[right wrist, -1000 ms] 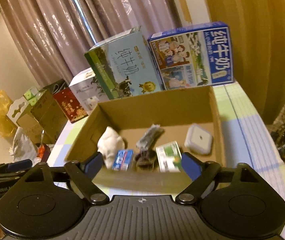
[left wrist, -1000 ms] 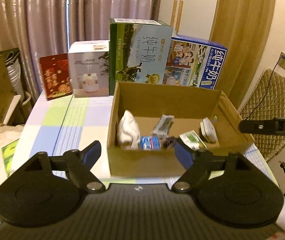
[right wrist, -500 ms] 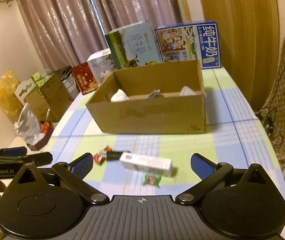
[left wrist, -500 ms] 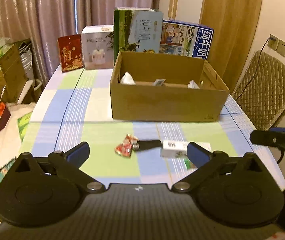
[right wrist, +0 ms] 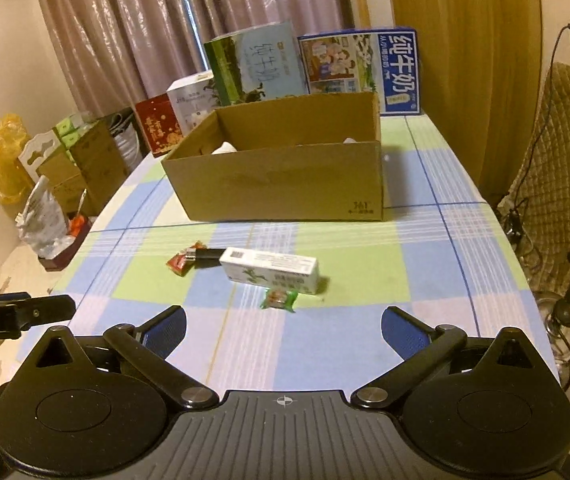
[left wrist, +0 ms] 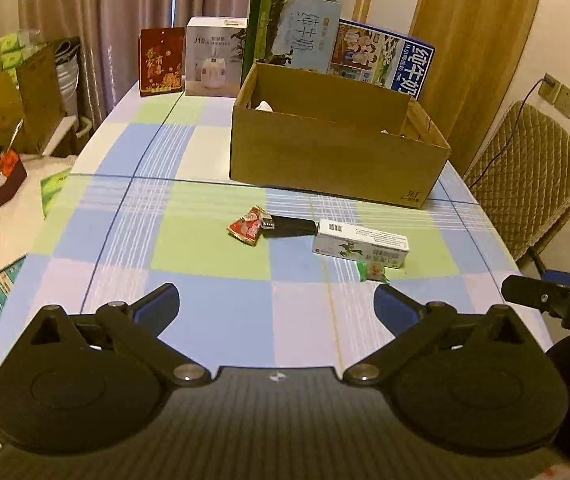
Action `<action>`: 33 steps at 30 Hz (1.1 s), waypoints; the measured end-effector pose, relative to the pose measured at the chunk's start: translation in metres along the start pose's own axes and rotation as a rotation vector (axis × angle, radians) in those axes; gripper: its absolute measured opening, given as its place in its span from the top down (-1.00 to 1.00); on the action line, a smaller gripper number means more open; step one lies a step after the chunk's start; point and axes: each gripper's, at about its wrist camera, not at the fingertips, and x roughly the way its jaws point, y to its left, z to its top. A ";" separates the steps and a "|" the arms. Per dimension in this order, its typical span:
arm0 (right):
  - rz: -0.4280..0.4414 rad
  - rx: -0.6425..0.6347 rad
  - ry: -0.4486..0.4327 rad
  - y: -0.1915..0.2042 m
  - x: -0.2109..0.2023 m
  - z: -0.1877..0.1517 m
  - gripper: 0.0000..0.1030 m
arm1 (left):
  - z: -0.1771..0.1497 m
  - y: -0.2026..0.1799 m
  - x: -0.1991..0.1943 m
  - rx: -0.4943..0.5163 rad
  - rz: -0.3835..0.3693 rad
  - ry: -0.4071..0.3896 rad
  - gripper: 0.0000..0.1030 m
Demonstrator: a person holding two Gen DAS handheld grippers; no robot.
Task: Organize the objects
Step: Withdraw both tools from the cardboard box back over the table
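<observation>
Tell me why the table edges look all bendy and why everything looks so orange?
In the left wrist view the fisheye lens curves the table edges and darkens the picture's corners; in the right wrist view the same lens bows the table's far side, and the cardboard box throws a soft shadow to its right. Warm indoor light tints both views orange.

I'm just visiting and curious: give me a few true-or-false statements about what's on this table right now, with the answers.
1. Both the left gripper and the right gripper are open and empty. True.
2. The white carton lies inside the cardboard box. False: it lies on the tablecloth in front of the box.
3. A green candy lies nearest the grippers. True.
4. The red wrapper lies right of the white carton. False: left, beside a black stick.
</observation>
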 end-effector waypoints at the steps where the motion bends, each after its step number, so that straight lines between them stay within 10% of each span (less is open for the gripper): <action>1: 0.000 -0.002 0.001 -0.001 -0.002 -0.002 -0.96 | 0.000 0.000 0.000 0.001 0.003 0.001 -0.97; 33: -0.026 -0.031 0.055 -0.006 0.021 -0.015 -0.96 | -0.003 -0.009 0.029 0.073 -0.004 0.026 -0.97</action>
